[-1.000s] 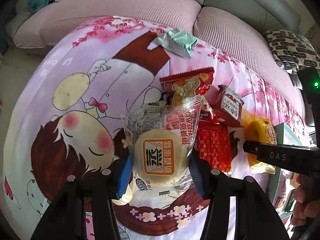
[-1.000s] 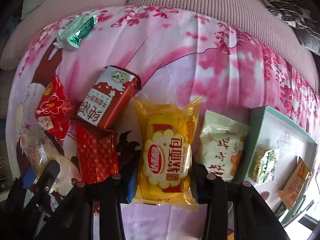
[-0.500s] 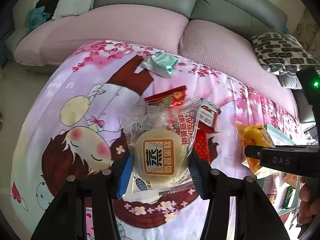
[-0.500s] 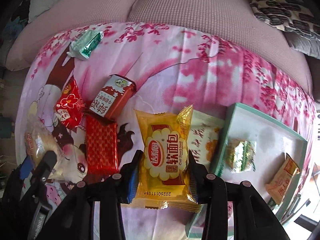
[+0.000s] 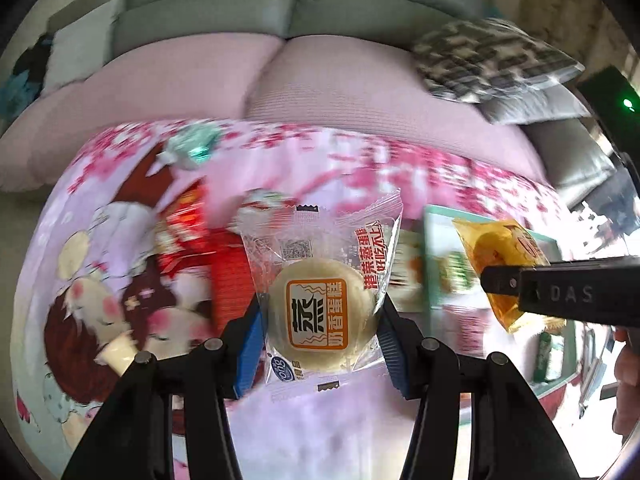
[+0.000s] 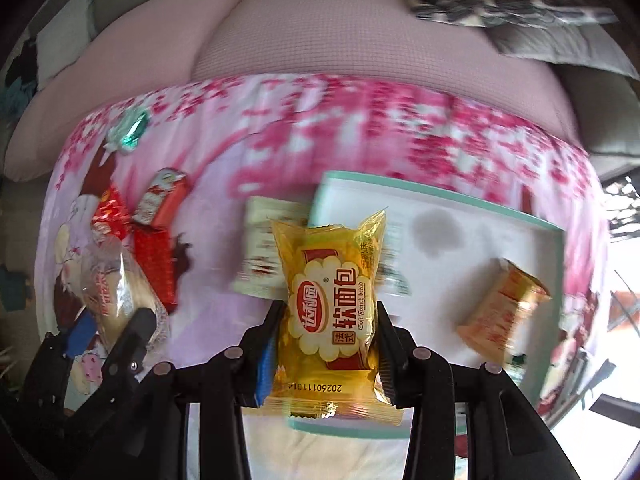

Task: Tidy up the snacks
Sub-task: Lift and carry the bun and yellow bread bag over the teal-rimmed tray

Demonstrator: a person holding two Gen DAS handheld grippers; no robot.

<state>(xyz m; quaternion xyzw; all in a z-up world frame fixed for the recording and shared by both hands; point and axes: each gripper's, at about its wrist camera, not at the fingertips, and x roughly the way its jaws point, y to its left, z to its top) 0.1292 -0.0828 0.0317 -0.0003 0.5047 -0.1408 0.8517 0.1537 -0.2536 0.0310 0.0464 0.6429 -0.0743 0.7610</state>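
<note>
**Holding one snack in each gripper above the cloth**

Pinching a clear-wrapped cake [image 5: 322, 316] by its two sides, the left gripper [image 5: 320, 334] carries it clear of the pink cloth [image 5: 280, 160]. The pack's long axis runs away from the camera along the fingers, printed face toward the lens, far seal tipped to the upper right. The right gripper [image 6: 326, 354] is clamped on a yellow bread pack [image 6: 332, 312], also lengthwise along the fingers, label facing the lens, hanging over the near left part of the tray [image 6: 440, 200].

Motion blur smears most of the cloth. The red packs [image 6: 154, 264], the green-white pack [image 6: 130, 134] near the sofa [image 6: 320, 40] and a pale pack [image 6: 260, 248] just left of the tray show only as shapes; the bread covers part of the pale pack and the tray's near rim. An orange pack [image 6: 502, 308] lies in the tray, blurred.

Both grippers tilt downward, side by side, the left seen at the lower left edge of the right view. A bit of a hand [image 5: 628, 372] shows behind the right gripper, cut off by the frame.
</note>
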